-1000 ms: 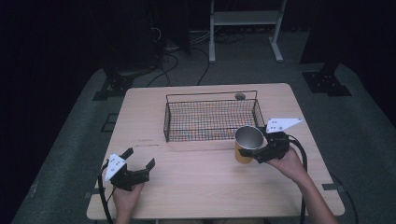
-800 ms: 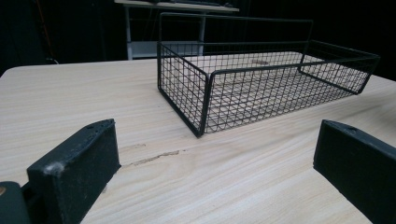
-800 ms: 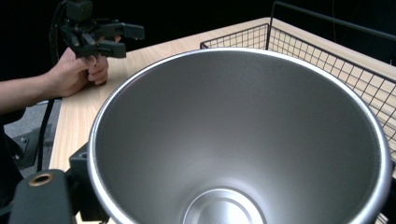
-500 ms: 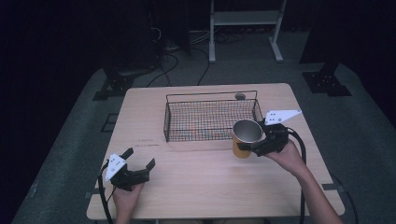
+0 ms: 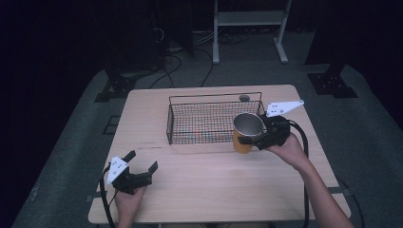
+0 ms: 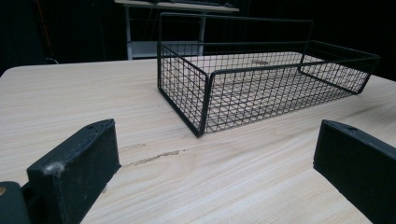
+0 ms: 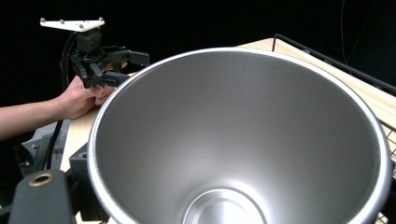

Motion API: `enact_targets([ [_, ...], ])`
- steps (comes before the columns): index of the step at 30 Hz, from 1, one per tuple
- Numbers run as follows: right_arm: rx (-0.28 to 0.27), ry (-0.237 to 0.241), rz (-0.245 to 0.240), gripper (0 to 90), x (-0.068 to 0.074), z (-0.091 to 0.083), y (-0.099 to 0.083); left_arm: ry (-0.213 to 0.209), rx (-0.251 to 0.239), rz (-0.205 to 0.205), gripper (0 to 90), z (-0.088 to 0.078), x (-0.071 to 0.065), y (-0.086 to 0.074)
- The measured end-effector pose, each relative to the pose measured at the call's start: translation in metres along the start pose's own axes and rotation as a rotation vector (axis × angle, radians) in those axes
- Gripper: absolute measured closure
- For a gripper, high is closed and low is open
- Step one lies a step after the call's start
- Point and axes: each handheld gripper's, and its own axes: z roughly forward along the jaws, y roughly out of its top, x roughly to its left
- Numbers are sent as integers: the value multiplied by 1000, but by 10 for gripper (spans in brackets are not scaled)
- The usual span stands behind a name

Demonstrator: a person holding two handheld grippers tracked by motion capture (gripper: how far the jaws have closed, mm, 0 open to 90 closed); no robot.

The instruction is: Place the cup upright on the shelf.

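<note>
Dark room, wooden table (image 5: 214, 185): right gripper (image 5: 259, 137) clamps an orange steel-lined cup (image 5: 247, 133) raised at the wire basket (image 5: 209, 121) near corner, where its base may snag the rim; left gripper (image 5: 138, 173) rests agape.

We have carried the cup (image 5: 247, 134) in our right gripper (image 5: 253, 138) away from the tabletop's (image 5: 199, 180) right edge and toward its far edge. 1 second ago it sat just off the wire basket's (image 5: 209, 122) near right corner; now it is raised and overlaps that corner, over the basket's right end.
</note>
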Motion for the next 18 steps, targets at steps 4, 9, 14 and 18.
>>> enact_targets([
  [4, 2, 5, 1, 128, -3, 2, 5, 0, 0, 2, 0, 0, 0, 0],
  [9, 4, 9, 6, 128, -7, 5, 8, 1, -1, -2, 0, 0, 0, 0],
  [14, 12, 11, 10, 128, -13, 8, 14, -1, -1, -3, 0, 0, 0, 0],
  [18, 17, 8, 9, 128, -17, 12, 18, 0, -1, -2, 0, 0, 0, 0],
])
